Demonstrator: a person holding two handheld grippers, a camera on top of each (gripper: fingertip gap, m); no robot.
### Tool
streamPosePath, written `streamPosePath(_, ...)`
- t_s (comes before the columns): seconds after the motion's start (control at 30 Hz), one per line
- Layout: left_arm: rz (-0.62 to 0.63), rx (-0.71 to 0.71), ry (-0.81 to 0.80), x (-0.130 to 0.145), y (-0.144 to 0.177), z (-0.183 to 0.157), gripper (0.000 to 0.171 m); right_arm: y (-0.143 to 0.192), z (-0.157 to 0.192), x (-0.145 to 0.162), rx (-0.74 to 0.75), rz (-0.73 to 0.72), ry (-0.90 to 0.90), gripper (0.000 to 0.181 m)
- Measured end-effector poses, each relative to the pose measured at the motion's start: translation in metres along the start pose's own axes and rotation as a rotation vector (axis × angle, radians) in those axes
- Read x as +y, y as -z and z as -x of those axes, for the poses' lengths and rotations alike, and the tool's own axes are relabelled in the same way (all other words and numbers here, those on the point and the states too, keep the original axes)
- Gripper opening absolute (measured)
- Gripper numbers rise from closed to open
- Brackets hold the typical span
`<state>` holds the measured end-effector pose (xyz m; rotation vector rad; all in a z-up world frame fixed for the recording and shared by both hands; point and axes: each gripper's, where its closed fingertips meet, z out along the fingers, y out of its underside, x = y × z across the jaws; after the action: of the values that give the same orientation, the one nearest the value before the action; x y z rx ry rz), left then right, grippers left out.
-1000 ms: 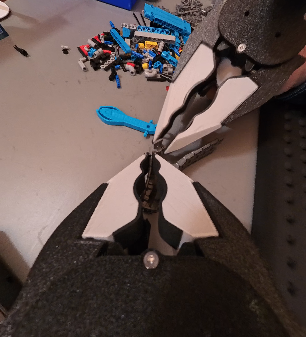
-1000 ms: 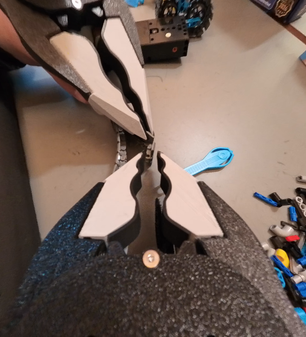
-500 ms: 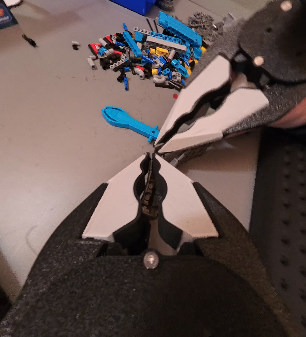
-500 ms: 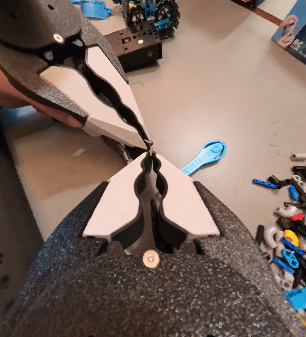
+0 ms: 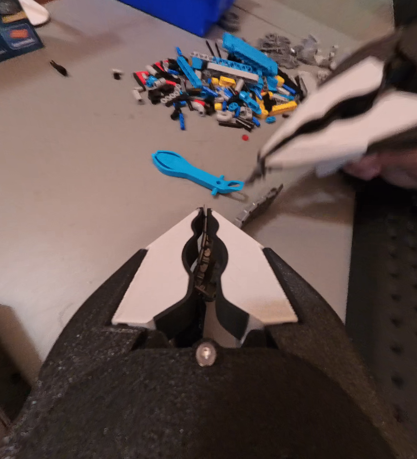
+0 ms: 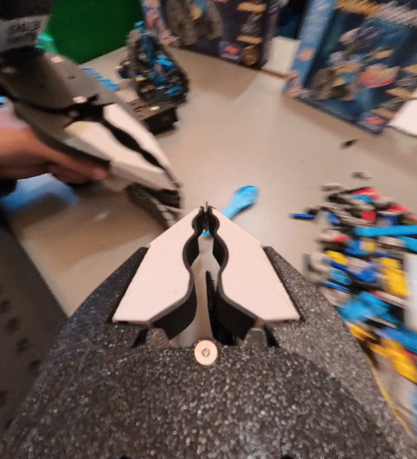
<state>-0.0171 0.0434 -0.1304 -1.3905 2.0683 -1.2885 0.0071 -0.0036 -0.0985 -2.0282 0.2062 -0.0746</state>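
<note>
Grey desk (image 5: pixel 53 198) holds toy bricks (image 5: pixel 222 82). Left gripper (image 5: pixel 205 210), jaws shut, pinches a bendy track chain (image 5: pixel 206 263) near its end. Right gripper (image 6: pixel 205 210), jaws shut, pinches a tiny, light grey pin (image 6: pixel 205 204).

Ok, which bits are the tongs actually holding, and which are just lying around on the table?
Held:
- left tongs, shut on a dark linked strip
- right tongs, shut on a small grey piece

Lying about:
- grey track strip, beside the left tongs
- blue spoon-shaped tool
- pile of building pieces
- wheeled model
- printed boxes
</note>
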Motion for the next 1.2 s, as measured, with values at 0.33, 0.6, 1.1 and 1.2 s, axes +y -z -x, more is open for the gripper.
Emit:
streamPosePath(0.33,0.057,0.028,-0.111,0.002,-0.012,-0.009,0.013,0.145,-0.268,0.072,0.407,0.32,-0.236,0.001)
streamPosePath(0.6,-0.06,-0.006,-0.047,-0.01,0.018,0.0,0.021,0.153,-0.287,0.073,0.478,0.307,-0.229,0.018)
streamPosePath(1.1,0.032,-0.012,-0.168,0.004,0.014,-0.005,0.03,-0.024,0.034,0.051,-0.362,0.345,0.29,0.052)
streamPosePath(1.2,0.024,-0.053,-0.291,-0.001,0.01,-0.013,0.04,-0.02,0.015,0.054,-0.294,0.339,0.286,0.051)
